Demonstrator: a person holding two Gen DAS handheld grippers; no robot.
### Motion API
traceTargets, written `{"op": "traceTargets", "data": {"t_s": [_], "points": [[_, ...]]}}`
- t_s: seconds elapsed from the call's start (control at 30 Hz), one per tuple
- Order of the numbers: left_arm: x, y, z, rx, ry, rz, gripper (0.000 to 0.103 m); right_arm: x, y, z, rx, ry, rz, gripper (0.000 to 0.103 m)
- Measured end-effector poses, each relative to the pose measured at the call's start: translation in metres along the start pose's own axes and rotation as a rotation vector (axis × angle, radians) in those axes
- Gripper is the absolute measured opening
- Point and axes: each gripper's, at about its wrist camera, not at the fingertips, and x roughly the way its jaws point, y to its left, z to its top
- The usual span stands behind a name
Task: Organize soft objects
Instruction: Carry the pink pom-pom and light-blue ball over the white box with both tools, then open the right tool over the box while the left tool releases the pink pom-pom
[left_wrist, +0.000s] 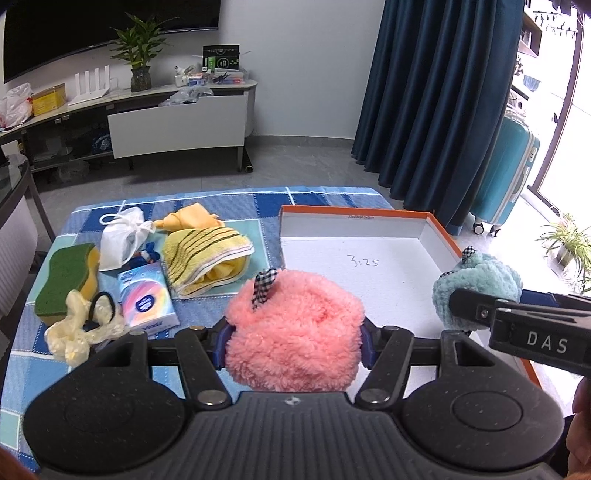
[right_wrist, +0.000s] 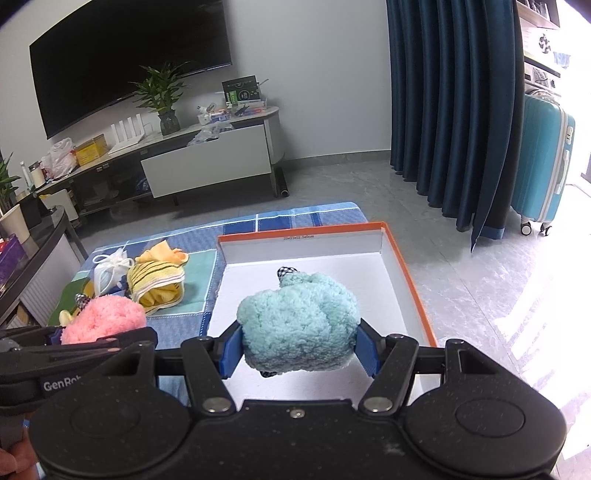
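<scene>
Left wrist view: we grip the pink plush (left_wrist: 293, 332) between the left gripper (left_wrist: 294, 341) pads, at the near left edge of the box (left_wrist: 424, 229).
Right wrist view: our right gripper (right_wrist: 300, 350) clamps the blue plush (right_wrist: 299, 321) over the white box floor.
Cloth side: striped towel (left_wrist: 207, 258), sponge (left_wrist: 66, 280), tissue pack (left_wrist: 146, 299) and white pouch (left_wrist: 123, 236) lie on the blue checked tablecloth (left_wrist: 236, 206).

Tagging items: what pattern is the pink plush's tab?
Black-and-white gingham tab on the pink plush; clearest from the left wrist.
</scene>
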Motion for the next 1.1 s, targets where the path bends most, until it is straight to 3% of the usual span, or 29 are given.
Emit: {"op": "traceTargets", "data": {"t_s": [0.57, 1.1], "points": [[0.031, -0.029, 0.013, 0.022, 0.028, -0.049, 0.063, 0.027, -0.035, 0.025, 0.019, 0.025, -0.024, 0.076], [0.059, -0.044, 0.033, 0.027, 0.041, -0.071, 0.063, 0.073, -0.040, 0.055, -0.019, 0.067, -0.038, 0.078]]}}
